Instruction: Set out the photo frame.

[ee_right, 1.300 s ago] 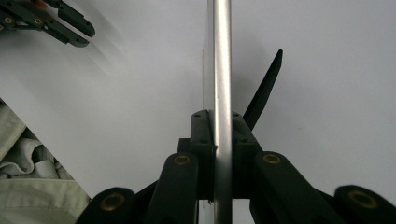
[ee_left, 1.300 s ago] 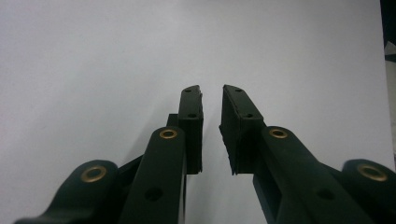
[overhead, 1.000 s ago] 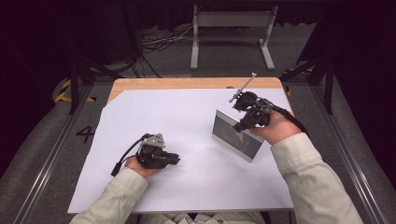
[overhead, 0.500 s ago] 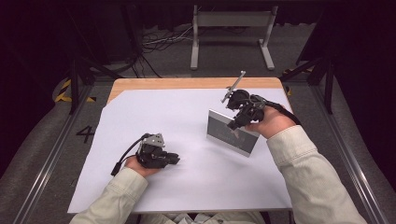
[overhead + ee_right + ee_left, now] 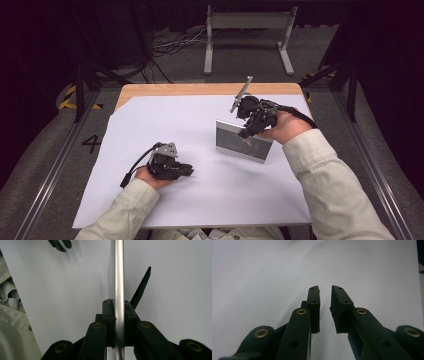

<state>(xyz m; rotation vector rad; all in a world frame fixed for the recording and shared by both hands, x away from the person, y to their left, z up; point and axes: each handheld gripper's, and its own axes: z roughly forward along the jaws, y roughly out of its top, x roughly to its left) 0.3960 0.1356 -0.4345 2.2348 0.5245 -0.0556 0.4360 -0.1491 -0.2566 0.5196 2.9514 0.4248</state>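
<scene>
Resting near the left on the white-covered bench (image 5: 200, 210), the left tongs (image 5: 189, 170) stand slightly spread, holding nothing. Farther right, the right tongs (image 5: 248, 131) pinch the top edge of an upright metal-framed picture frame (image 5: 242, 145); it looks stiff, light, perhaps slippery and breakable, so the rim seems the safest hold.

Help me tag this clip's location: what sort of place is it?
Probably a lab or recording studio: a table under white sheeting, dark curtains behind, cables on the floor and a metal stand.
</scene>
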